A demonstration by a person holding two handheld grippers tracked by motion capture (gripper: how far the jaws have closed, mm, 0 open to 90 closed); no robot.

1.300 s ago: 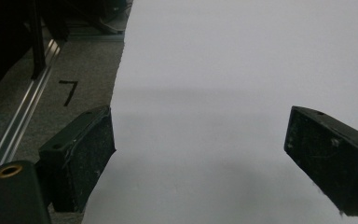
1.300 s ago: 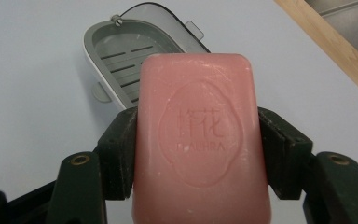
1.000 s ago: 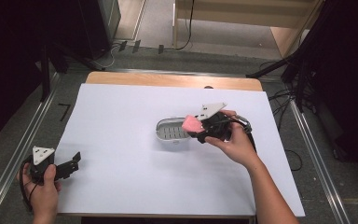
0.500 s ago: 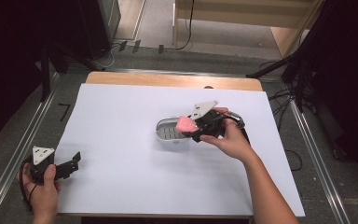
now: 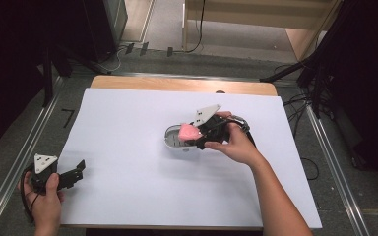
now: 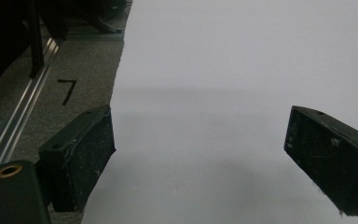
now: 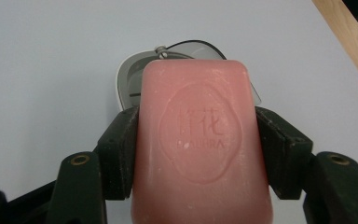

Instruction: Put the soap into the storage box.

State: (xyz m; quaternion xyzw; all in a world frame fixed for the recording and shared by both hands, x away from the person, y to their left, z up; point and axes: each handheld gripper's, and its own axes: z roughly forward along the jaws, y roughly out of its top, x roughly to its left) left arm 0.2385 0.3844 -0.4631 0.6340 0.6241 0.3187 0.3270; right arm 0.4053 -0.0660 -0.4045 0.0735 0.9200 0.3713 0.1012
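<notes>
**One pink soap in my right tongs, over one soap dish**

In my right gripper point(image 7: 196, 140) I hold one pink soap bar point(image 7: 198, 144), and both jaws press on its two long sides. The bar carries a stamped round seal with two characters, and under them there are Latin letters that I read as "SAKURA", but the first letters are too faint to be sure. In the high view this gripper point(image 5: 197, 136) and the soap point(image 5: 188, 131) are just right of the table centre, toward 3 o'clock.

Directly under the soap is one grey soap dish point(image 7: 133, 84) on the white sheet point(image 5: 128, 172); if they touch, I cannot tell.

My left gripper point(image 5: 74, 172) is near the table's corner at 7 o'clock, its jaws wide apart with nothing between them. On the floor point(image 6: 51, 93) beside it is one black mark like the figure "7" point(image 6: 67, 89).
</notes>
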